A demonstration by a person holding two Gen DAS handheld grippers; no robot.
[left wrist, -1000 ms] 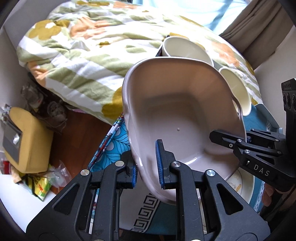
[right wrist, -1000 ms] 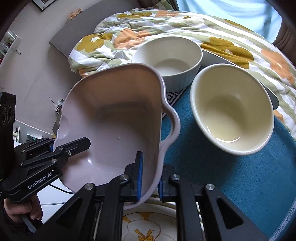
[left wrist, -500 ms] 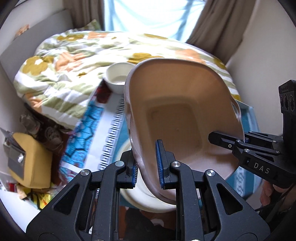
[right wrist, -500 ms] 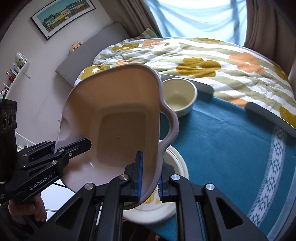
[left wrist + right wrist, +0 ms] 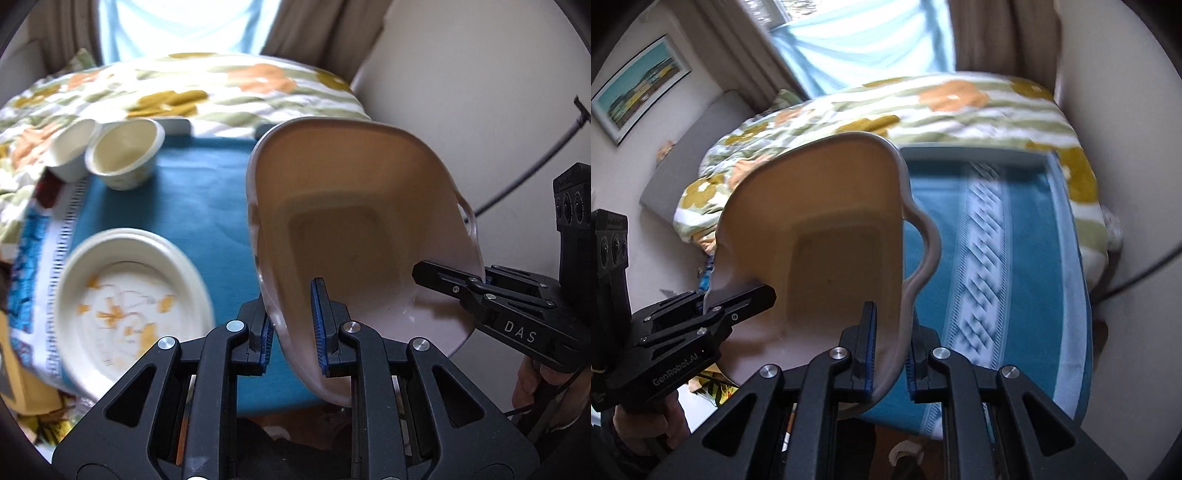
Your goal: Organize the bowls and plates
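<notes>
Left wrist view is showing the left tool (image 5: 293, 325) pinching the near rim of a large beige dish (image 5: 354, 229) with handles, its blue-padded fingers (image 5: 317, 325) closed onto the wall, one pad inside and one outside. The dish is hanging tilted in the air, its hollow facing the camera, above the right part of a teal cloth (image 5: 207, 199) that is covering the tabletop. The right tool (image 5: 480, 291) is reaching in from the right and gripping the opposite rim of the same dish, closed on it.

On the cloth to the left, a cream plate (image 5: 129, 295) with orange flower marks is lying flat, well apart from the dish. Farther back, two small cream bowls (image 5: 125, 151) are sitting side by side, touching or nearly touching, at the cloth's far left edge. A floral quilt (image 5: 207, 85) is lying beyond them, under a curtained window.

Right wrist view is showing the right tool (image 5: 890, 347) clamping the dish (image 5: 827, 236) at its rim just below a looped handle (image 5: 925, 254), narrowly closed on it. The left tool (image 5: 713, 310) is holding the far side. The teal cloth (image 5: 1015, 258) with a white patterned band is stretching out to the right of the dish, blurred.
</notes>
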